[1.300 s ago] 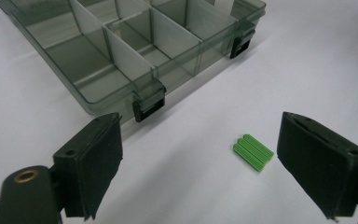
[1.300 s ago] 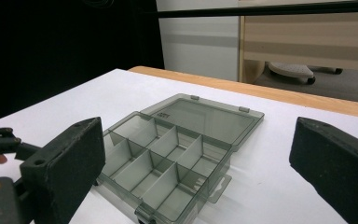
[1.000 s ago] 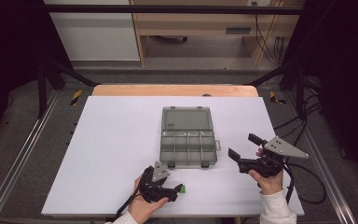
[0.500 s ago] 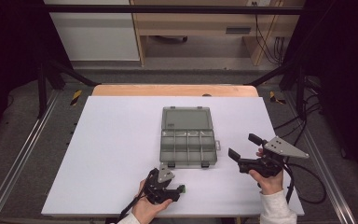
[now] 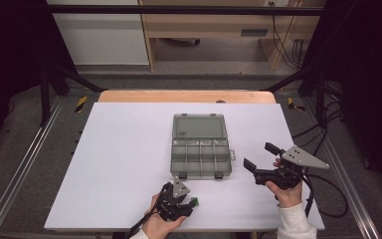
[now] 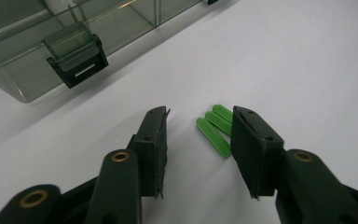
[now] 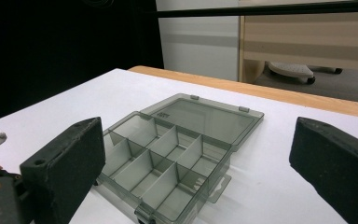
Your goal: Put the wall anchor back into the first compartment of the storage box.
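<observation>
A small bunch of green plastic wall plugs (image 6: 216,128) lies on the white table near its front edge (image 5: 195,202). My left gripper (image 6: 199,116) points down over them (image 5: 190,203). Its jaws have just been closing. The plugs lie between them, close against the right jaw, with a gap still showing at the left jaw. A clear grey compartment box (image 5: 200,149) lies open in the middle of the table, lid folded back, compartments bare (image 7: 168,158). One of its latches shows just beyond the left jaws (image 6: 77,56). My right gripper (image 5: 260,155) hovers to the right of the box, wide open and holding nothing (image 7: 198,140).
The white table (image 5: 129,149) ends in a wooden strip (image 5: 186,96) at the far side. Metal rails (image 5: 25,164) run along both sides. A black cable (image 5: 328,194) loops off the table's right edge behind my right hand.
The left gripper's jaws have narrowed around the green plugs, and the hand has edged slightly right. The right gripper and the box have stayed put.
</observation>
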The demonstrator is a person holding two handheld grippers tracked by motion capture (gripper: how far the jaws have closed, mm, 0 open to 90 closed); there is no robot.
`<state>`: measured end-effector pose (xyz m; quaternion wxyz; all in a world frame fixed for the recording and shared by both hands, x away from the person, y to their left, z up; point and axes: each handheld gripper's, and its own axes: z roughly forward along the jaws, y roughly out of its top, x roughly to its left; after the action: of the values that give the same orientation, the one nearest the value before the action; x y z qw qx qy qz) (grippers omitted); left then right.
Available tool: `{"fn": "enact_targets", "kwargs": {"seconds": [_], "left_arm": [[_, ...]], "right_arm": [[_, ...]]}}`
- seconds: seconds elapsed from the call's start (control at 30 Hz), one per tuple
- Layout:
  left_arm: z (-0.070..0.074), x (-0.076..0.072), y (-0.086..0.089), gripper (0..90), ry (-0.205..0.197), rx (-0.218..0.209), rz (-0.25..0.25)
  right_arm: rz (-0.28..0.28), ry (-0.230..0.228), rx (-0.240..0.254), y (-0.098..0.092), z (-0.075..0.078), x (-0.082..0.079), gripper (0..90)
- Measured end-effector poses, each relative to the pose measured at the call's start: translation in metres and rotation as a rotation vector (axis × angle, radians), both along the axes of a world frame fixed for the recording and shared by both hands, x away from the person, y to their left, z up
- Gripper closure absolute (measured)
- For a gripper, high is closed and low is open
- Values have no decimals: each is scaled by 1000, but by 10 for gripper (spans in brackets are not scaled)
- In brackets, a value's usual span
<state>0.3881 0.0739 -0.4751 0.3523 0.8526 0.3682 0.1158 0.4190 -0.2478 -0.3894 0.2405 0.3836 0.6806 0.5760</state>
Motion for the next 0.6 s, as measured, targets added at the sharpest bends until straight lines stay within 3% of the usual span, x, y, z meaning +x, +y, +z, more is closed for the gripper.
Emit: {"fn": "enact_targets", "kwargs": {"seconds": [0.23,0.6], "left_arm": [[1,1,2,711,28,-8,-14],[2,4,2,828,61,-24,-32]], "right_arm": [[-1,3,2,0,0,0,37],[1,3,0,0,0,0,37]]}}
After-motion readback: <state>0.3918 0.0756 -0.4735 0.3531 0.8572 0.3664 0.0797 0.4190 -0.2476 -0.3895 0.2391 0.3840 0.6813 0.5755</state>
